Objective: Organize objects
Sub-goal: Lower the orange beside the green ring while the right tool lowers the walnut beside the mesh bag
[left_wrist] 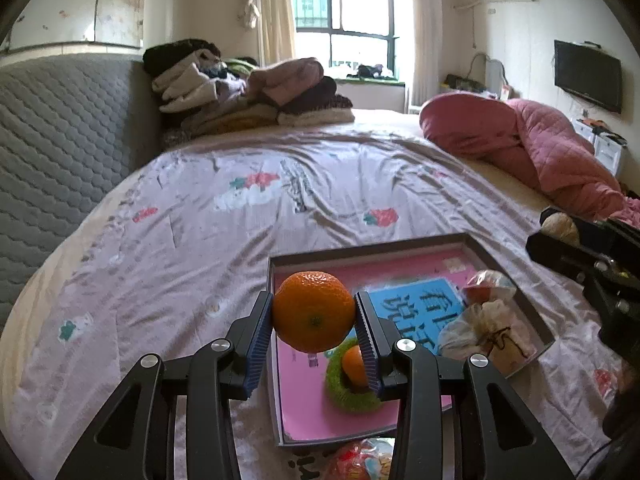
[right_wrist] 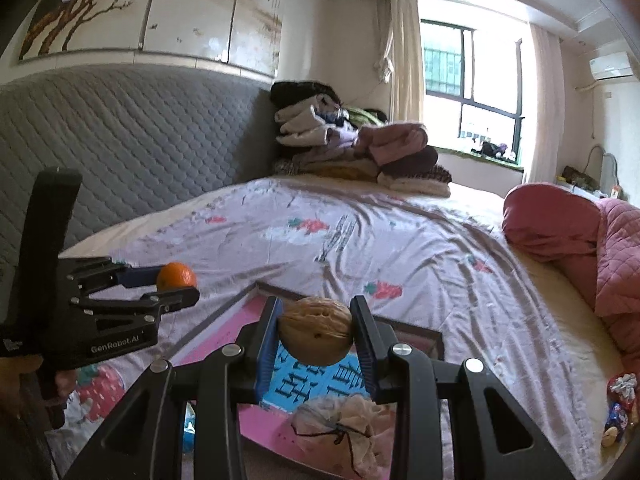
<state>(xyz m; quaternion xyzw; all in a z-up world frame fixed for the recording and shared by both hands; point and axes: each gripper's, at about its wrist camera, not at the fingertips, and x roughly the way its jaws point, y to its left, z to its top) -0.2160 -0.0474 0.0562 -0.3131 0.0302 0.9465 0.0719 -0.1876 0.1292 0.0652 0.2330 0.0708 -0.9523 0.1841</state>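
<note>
Bedroom bed: left claw pinches orange, right claw walnut.

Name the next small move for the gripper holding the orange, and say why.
Probably lower the left gripper and release into the tray: its pads clamp the orange just above the pink floor, beside the green ring, and bare space lies below.

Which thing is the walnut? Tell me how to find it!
Find the shallow pink-lined box on the bed. Above it, the right gripper pinches the walnut: brown, wrinkly and hard-shelled, unlike the smooth orange in the left gripper.
</note>
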